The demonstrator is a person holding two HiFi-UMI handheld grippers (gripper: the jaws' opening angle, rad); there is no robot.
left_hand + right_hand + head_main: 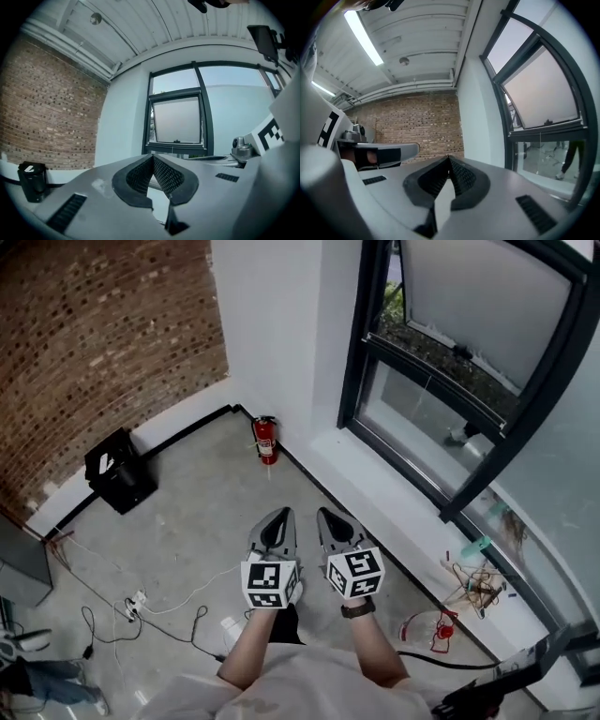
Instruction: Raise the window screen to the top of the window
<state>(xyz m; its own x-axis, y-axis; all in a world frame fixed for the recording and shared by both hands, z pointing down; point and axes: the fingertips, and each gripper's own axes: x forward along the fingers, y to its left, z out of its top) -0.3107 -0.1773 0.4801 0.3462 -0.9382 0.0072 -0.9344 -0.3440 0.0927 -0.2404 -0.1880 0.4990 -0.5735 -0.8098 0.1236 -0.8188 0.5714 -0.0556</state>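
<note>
figure: approach to the window [354, 352], seen from above and along each tool. the window screen [178, 119] is a pale panel set in the window's inner frame. its lower edge, carrying one small handle [176, 140], lies at the cross rail, so it appears not yet raised to the window's top.

the left gripper [278, 521] and right gripper [330, 521] are held side by side over the floor, well short of the window and apart from its sill [394, 493]. each has its jaws pressed together with nothing between the ribbed pads. this is judged a carrying posture, since the screen is out of reach and there is nothing yet to grasp. the left gripper faces the window squarely. the right gripper has the window at its right edge, probably because the pair is not yet turned towards the handle.

counts: two grippers, each with one marker cube; one screen; one handle. on the floor left of the window stand one fire extinguisher [266, 439], near it, and one black box [120, 470], farther from it.
</note>
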